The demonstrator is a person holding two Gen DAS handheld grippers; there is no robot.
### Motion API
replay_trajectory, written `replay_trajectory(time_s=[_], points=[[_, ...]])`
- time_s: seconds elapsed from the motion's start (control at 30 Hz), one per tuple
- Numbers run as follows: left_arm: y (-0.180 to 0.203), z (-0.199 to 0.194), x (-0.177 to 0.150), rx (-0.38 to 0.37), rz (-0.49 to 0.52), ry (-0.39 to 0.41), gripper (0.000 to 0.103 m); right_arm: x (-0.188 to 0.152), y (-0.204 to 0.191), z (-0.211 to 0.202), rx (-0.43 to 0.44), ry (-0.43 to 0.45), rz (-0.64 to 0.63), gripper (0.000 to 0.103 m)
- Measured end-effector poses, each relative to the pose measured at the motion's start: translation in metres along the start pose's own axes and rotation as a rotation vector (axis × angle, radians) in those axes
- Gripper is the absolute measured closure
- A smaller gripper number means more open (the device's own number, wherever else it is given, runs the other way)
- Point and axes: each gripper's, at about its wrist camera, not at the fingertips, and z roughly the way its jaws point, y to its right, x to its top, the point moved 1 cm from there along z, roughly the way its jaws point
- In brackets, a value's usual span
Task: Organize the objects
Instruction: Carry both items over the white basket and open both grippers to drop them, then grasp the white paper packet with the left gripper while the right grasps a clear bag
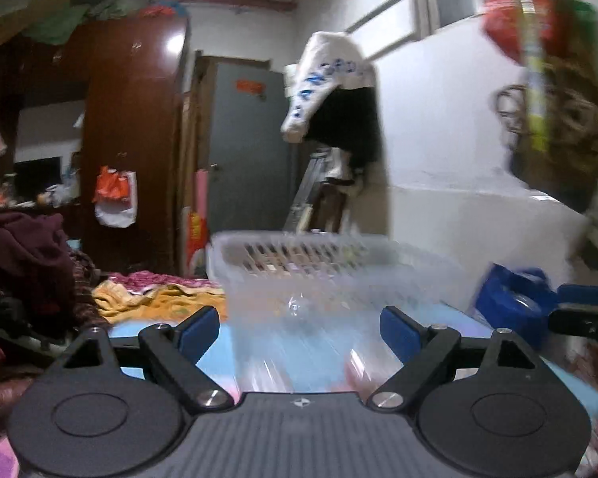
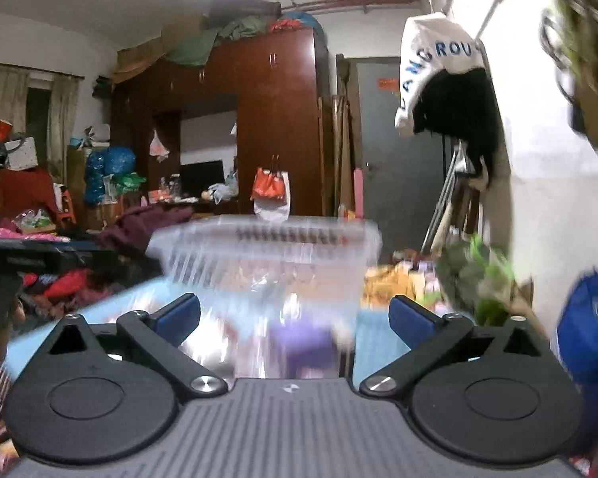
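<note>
Both grippers level, fingers (image 1: 398, 328) spread, facing basket (image 1: 299, 263).

Both views sit low over a light blue desk (image 1: 219, 354), each looking forward along its own gripper toward a clear basket (image 1: 319, 271) close ahead, blurred in both. The left wrist view faces the grey door (image 1: 251, 147) and the white wall at right, with the wardrobe (image 1: 131, 139) at left. The right wrist view looks from further right and takes in more of the room: the wardrobe (image 2: 275, 119) at centre, the door (image 2: 398, 139) to its right. Both share the basket (image 2: 267, 255), the wardrobe, the door, the white bag (image 1: 331, 75) hanging on the wall and a blue object (image 1: 514, 302) at the right edge.
</note>
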Motion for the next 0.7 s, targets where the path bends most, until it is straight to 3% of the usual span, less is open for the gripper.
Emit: replay_trajectory(time_s=[0.1,0.27,0.43,0.53,0.6,0.7], points=[[0.011,-0.021,-0.034,-0.062,-0.046,-0.013,0.013,-0.045,0.001,-0.024,0.03,-0.023,0.064,0.0],[0.023,-0.006,-0.05,-0.07,-0.046,-0.058,0.013,-0.064,-0.004,-0.016,0.007,-0.026,0.045,0.002],[0.02,0.014,-0.054,-0.11,-0.125,-0.127,0.021,-0.062,-0.009,-0.003,0.036,-0.082,0.032,0.02],[0.023,0.022,-0.058,-0.105,-0.142,-0.156,0.032,-0.068,-0.014,-0.004,0.026,-0.096,0.011,0.033],[0.019,0.029,-0.058,-0.122,-0.178,-0.164,0.046,-0.071,-0.016,-0.004,0.03,-0.105,0.003,0.04],[0.02,0.027,-0.062,-0.126,-0.194,-0.16,0.051,-0.072,-0.017,-0.004,0.032,-0.113,-0.005,0.05]])
